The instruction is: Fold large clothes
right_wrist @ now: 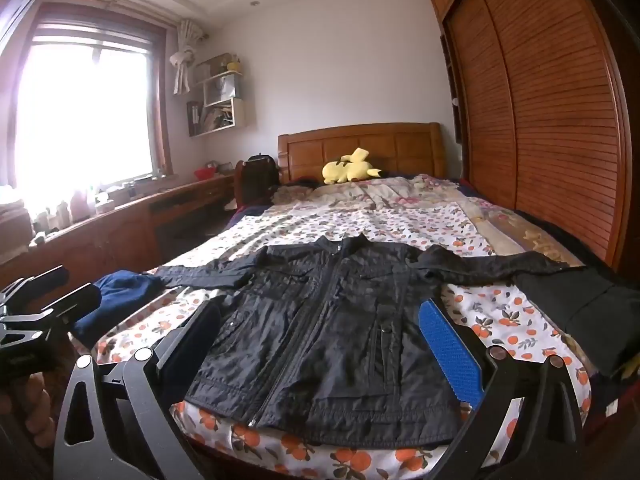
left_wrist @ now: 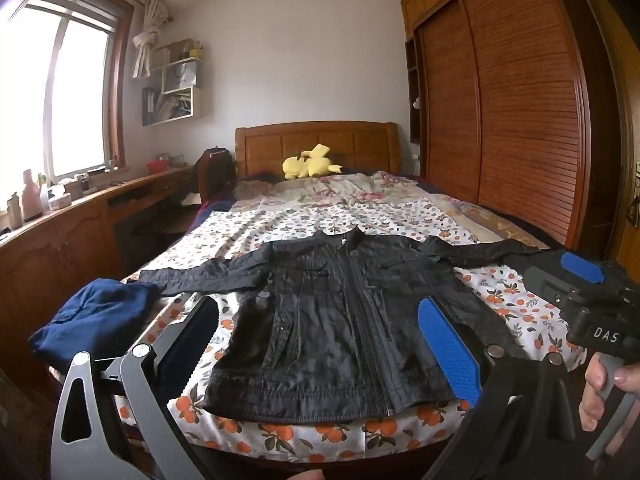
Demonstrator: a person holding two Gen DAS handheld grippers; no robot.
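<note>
one black jacket is lying spread flat, zipped, at the foot of the bed, sleeves out. the left gripper and right gripper are hovering over its hem, jaws spread wide, pinching nothing. the slick fabric may be slipping or bunching if only one layer is caught. one folded blue garment, one yellow plush.

Black hand-held gripper, blue pads

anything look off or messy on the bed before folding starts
Nothing much stands out. The black jacket lies flat, zipped, sleeves spread. Only a crumpled blue garment sits bunched at the bed's left edge by the sleeve end.
</note>
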